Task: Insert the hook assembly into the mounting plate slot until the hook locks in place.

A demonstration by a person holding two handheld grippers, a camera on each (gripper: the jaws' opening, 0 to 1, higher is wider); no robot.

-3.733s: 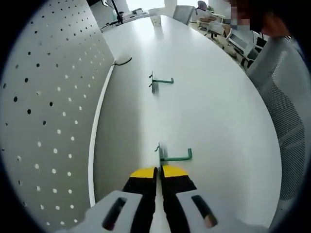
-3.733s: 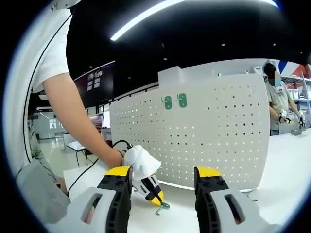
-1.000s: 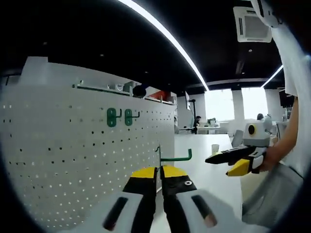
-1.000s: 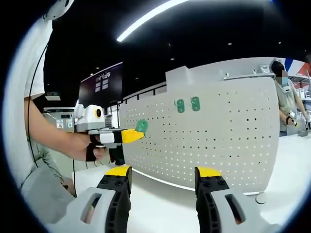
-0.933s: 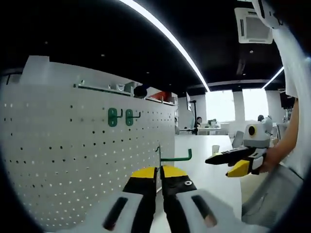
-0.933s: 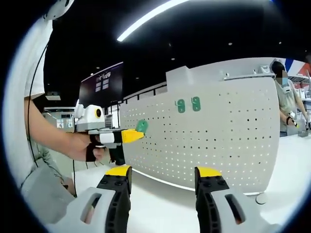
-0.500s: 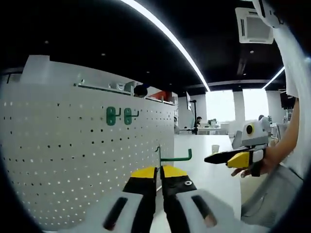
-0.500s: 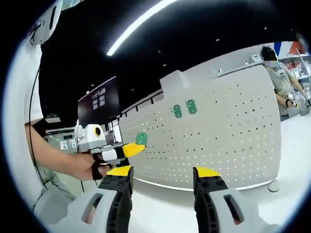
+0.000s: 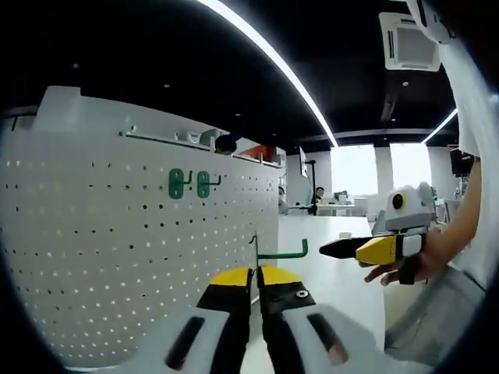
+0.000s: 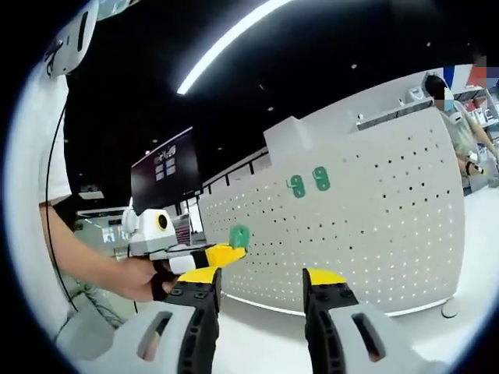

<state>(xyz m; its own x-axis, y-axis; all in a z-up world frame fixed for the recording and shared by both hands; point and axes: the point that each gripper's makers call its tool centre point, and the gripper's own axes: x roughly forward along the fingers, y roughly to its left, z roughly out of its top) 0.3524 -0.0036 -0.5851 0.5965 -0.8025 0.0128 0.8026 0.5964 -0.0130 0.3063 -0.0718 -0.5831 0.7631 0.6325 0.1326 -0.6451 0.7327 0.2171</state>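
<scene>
Left tool gripping a green hook in front of the pegboard, right tool open beside it.

In the left gripper view, the white pegboard [image 9: 132, 257] stands to the left of the left tool [image 9: 256, 274], with two green hooks [image 9: 189, 184] already mounted high on it. The left tool's jaws are closed on a green hook [image 9: 279, 251], whose arm sticks out to the right just above the tips. Further right, the right tool [image 9: 331, 248] is held in a hand [image 9: 405, 266] over the white worktop [image 9: 335, 273]. In the right gripper view, the left tool [image 10: 234, 251] carries the hook [image 10: 239, 234] to the left of the right tool's parted, empty jaws, near the pegboard [image 10: 366, 241].
</scene>
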